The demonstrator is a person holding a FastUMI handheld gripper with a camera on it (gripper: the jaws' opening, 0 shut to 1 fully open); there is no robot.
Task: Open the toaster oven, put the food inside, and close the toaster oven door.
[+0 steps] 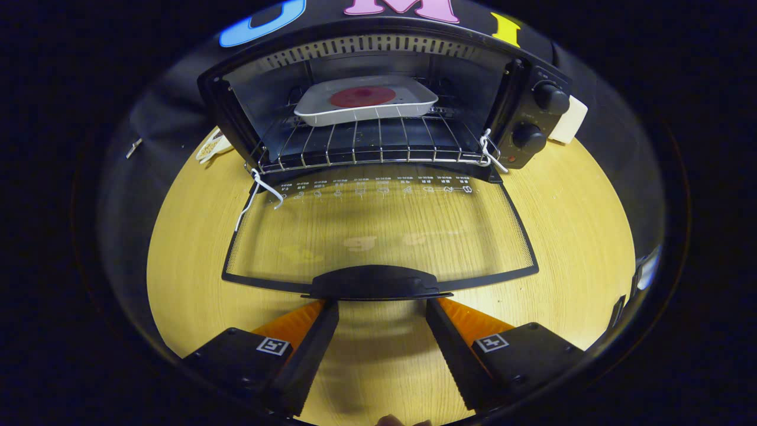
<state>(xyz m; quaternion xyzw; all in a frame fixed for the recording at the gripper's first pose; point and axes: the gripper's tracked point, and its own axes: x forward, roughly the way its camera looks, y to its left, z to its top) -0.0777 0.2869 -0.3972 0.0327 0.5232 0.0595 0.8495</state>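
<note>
The toaster oven (pixel 378 106) stands at the far side of the wooden table (pixel 568 225), with its glass door (pixel 378 231) folded fully down toward the gripper and lying flat just above the tabletop. The door handle (pixel 375 283) sits at the near edge of the door, just ahead of the fingertips. The gripper (pixel 381 313) is open: its two fingers are spread apart with bare table between them, one tip beneath each end of the handle, and neither finger visibly presses on it. Inside the oven cavity, the white tray (pixel 366 106) rests on the wire rack (pixel 372 145), toward the far end of the rack; the round red food item (pixel 362 96) lies in the middle of the tray. The near part of the rack is unoccupied. White ties (pixel 260 189) link the rack to the door at the left and right hinges. Two control knobs (pixel 541 115) occupy the right panel of the oven. A row of white printed symbols (pixel 378 189) runs along the far edge of the door; it is too small to read. Open table surface extends left and right of the door.
</note>
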